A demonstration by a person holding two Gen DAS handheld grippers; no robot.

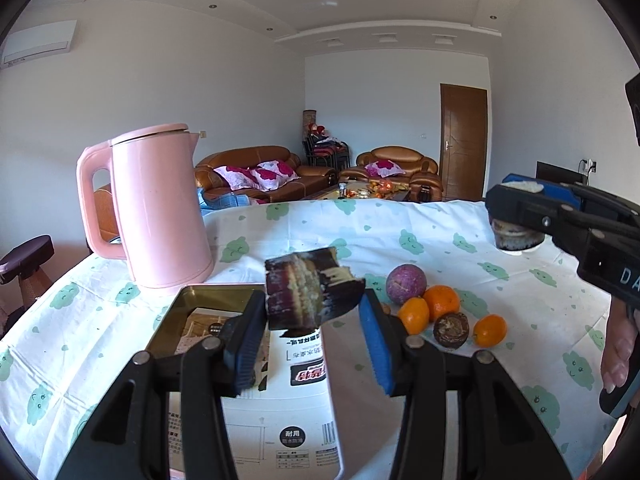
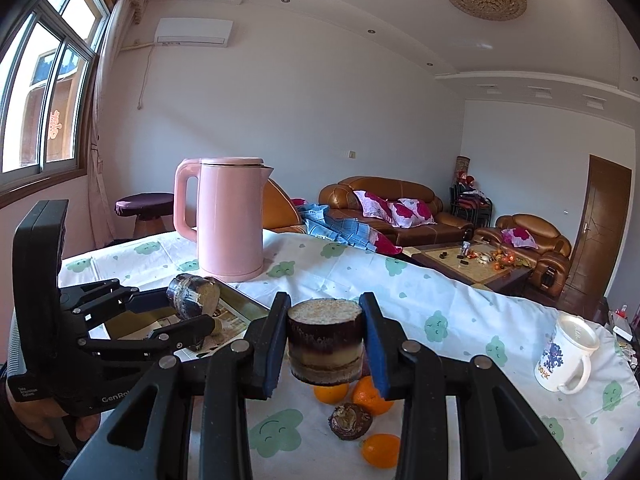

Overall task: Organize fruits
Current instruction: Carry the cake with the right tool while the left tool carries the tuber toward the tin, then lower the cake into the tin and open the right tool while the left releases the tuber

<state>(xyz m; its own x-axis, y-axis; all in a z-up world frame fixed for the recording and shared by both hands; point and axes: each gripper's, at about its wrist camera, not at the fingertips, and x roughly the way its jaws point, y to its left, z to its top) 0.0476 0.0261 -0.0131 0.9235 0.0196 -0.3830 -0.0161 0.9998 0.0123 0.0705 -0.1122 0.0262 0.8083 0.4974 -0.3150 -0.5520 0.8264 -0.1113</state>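
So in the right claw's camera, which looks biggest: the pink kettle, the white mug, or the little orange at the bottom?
Largest to smallest, as they look:
1. pink kettle
2. white mug
3. little orange
The orange sits nearest the camera yet still looks smallest, so it probably really is.

On the bench (image 1: 440, 232), the kettle (image 1: 160, 208) stands far left, the tray (image 1: 208, 304) near it, the fruits (image 1: 436, 312) right, the mug (image 2: 568, 356) farther right.

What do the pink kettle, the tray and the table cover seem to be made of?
The kettle looks like matte plastic: even pink, with no sharp glints. The tray seems to be polished gold-toned metal, since it mirrors its surroundings. The table cover is probably thin plastic sheet or cloth; it shows fold creases and printed green clouds.
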